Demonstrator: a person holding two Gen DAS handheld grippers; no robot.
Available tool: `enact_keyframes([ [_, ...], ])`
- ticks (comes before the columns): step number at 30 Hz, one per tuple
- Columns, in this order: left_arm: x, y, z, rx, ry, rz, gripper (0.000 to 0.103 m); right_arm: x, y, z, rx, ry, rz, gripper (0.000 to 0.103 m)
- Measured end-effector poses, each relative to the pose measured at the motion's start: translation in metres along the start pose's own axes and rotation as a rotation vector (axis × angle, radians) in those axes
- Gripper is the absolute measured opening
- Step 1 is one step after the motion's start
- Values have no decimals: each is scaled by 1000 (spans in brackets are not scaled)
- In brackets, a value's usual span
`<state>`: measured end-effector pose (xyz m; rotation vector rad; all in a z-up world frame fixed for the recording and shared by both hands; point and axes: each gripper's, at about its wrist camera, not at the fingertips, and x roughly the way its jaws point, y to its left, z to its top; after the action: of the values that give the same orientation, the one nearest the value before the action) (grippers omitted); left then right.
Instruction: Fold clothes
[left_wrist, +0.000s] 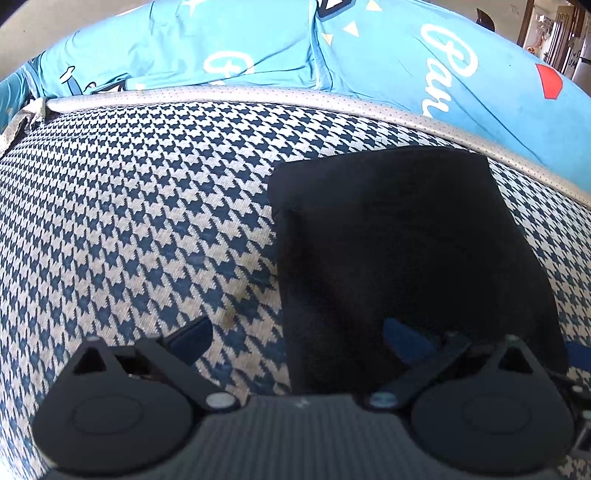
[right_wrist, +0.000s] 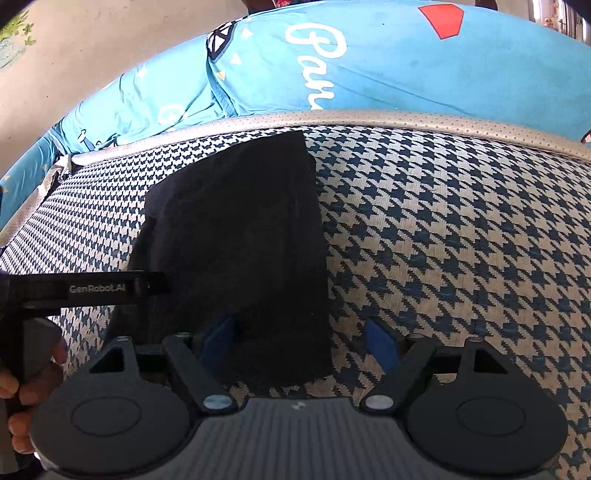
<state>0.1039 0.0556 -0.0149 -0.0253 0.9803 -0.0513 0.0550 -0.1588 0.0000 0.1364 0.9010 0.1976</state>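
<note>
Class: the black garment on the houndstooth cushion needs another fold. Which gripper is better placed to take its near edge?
Probably the right gripper: its open fingers straddle the black garment near corner. The left gripper straddles only its side edge.

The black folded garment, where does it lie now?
The black folded garment lies flat on the houndstooth cushion, left of centre in the right wrist view, between both open grippers, its far edge near the grey piping.
</note>
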Motion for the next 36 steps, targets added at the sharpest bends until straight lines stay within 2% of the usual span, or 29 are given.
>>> enact_keyframes([
  [3,3,-2,0,5,0,-2,103,2,3,-2,-16,1,16,77],
  [6,7,-2,1,1,0,-10,103,3,8,-3,-48,-4,33,69],
  [19,12,-5,5,14,-29,-37,103,8,16,-5,-96,-30,35,68],
  [23,13,-7,5,22,-42,-34,102,8,16,-5,-93,-36,47,63],
  [36,15,-12,13,33,-95,-3,102,10,19,-4,-78,-52,58,58],
])
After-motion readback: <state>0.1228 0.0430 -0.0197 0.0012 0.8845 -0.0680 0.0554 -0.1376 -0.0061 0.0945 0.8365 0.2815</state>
